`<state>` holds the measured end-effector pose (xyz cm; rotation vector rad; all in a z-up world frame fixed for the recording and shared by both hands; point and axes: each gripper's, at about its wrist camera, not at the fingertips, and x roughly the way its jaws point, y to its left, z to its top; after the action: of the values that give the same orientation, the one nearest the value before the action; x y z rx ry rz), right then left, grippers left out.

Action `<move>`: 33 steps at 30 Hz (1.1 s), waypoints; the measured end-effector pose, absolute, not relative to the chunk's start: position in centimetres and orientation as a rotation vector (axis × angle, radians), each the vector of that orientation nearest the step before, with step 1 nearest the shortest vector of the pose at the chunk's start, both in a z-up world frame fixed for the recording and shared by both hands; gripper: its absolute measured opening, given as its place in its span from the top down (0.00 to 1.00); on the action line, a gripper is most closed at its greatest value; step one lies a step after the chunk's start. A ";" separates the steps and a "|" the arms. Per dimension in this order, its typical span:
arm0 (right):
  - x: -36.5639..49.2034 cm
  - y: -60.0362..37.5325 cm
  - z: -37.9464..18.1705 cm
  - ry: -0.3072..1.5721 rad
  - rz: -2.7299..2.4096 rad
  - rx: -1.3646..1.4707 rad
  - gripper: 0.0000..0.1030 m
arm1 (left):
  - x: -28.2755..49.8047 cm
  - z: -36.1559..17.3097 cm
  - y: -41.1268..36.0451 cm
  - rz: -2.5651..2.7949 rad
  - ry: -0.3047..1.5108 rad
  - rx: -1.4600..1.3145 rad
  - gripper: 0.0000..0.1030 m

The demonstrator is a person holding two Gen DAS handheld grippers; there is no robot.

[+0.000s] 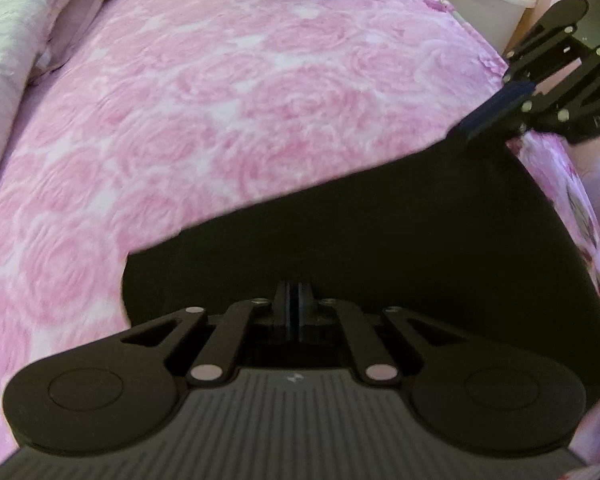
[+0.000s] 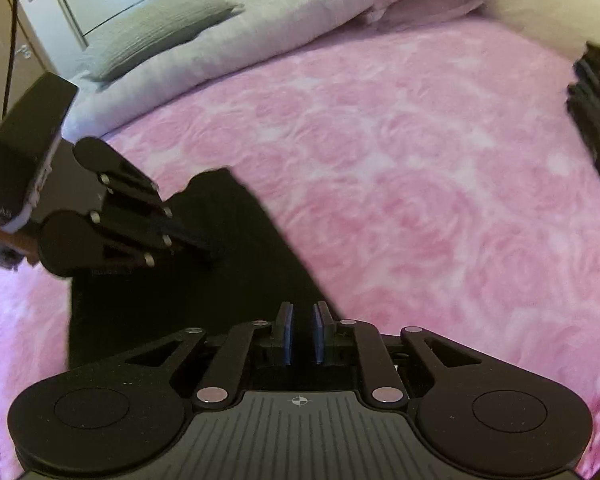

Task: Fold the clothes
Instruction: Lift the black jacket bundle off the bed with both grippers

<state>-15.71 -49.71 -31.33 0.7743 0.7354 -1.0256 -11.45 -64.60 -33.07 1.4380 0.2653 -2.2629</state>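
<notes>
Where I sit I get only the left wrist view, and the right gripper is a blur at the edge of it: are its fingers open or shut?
Observer: Open. The right wrist view shows the right gripper with a narrow gap between its blue pads, over the edge of the black garment.
Operator: How does my left gripper look from there?
Observer: The left gripper has its fingers together, apparently closed on the garment near its far corner.
Operator: Anything past the bedding that I can't see?
Observer: A grey pillow lies on the pale quilt.
</notes>
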 end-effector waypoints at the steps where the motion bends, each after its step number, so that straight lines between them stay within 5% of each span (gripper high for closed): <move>1: -15.6 -49.2 -31.1 0.749 -1.029 0.770 0.87 | -10.8 -32.8 -63.9 -2.252 0.256 1.449 0.97; 10: -11.5 -44.2 -31.3 0.838 -0.926 0.736 0.86 | -5.4 -32.5 -56.2 -2.208 0.079 1.567 0.93; 13: -8.8 -41.5 -31.3 0.864 -0.906 0.673 0.38 | -3.6 -32.9 -53.6 -2.225 -0.108 1.566 0.86; 16: -6.1 -38.7 -31.2 0.889 -0.886 0.609 0.32 | -1.9 -33.1 -51.7 -2.259 -0.275 1.538 0.82; 17: -5.1 -37.5 -31.4 0.902 -0.875 0.604 0.16 | -1.3 -33.1 -51.0 -2.272 -0.329 1.526 0.81; 18: -3.9 -36.2 -31.6 0.919 -0.867 0.591 0.11 | -0.7 -33.1 -50.4 -2.285 -0.383 1.514 0.77; 23: 1.6 -30.0 -33.1 1.039 -0.873 0.343 0.11 | 2.3 -35.3 -48.0 -2.285 -0.634 1.459 0.66; 28: 6.2 -27.1 -38.4 1.246 -0.917 -0.113 0.11 | 3.1 -39.4 -47.1 -2.256 -0.939 1.398 0.41; 33: 7.1 -27.0 -40.2 1.271 -0.920 -0.240 0.11 | 3.4 -42.5 -47.4 -2.198 -1.178 1.370 0.41</move>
<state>7.13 -27.03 -40.24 -0.2401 1.2707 -0.9199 3.39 -47.40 -42.46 1.3703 -1.1776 -2.1980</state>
